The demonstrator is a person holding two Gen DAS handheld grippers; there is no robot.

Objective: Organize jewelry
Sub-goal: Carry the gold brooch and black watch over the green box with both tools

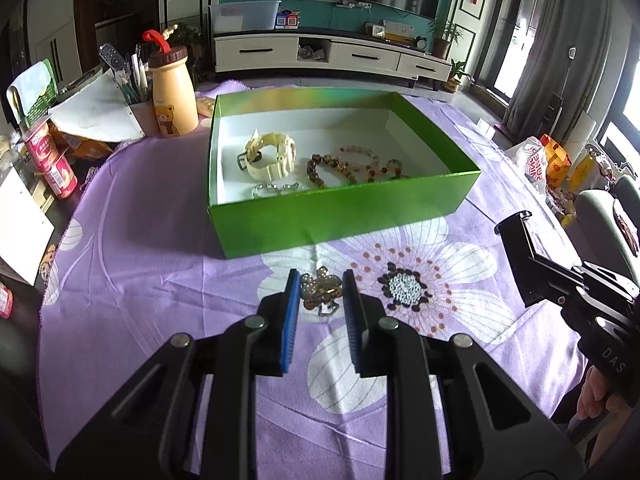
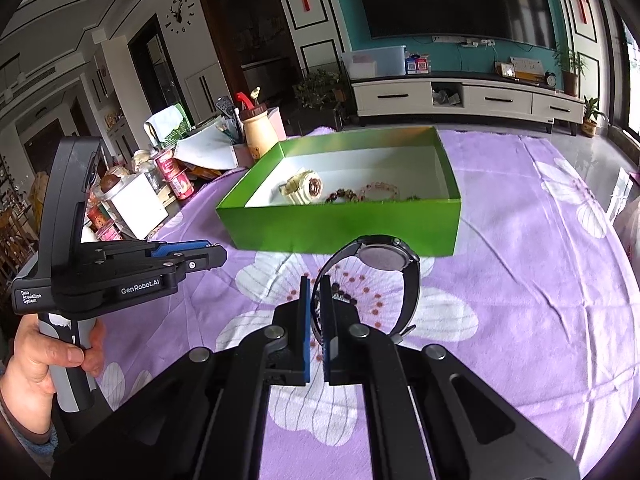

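Note:
A green box (image 1: 340,216) (image 2: 340,226) stands on the purple flowered cloth. Inside lie a cream watch (image 1: 270,156) (image 2: 302,188), bead bracelets (image 1: 352,164) (image 2: 368,194) and a silver piece (image 1: 274,190). My left gripper (image 1: 321,280) is open, low over the cloth, its blue pads on either side of a sparkly brown brooch (image 1: 322,292). It shows from the side in the right wrist view (image 2: 192,256). My right gripper (image 2: 317,284) is shut on the strap of a black watch (image 2: 384,260), held above the cloth in front of the box.
A yellow bear bottle (image 1: 172,92), a pen holder (image 1: 136,96), red cans (image 1: 52,160) and papers crowd the table's left side. Bags (image 1: 548,160) sit at the right. A TV cabinet (image 1: 332,54) stands beyond the table.

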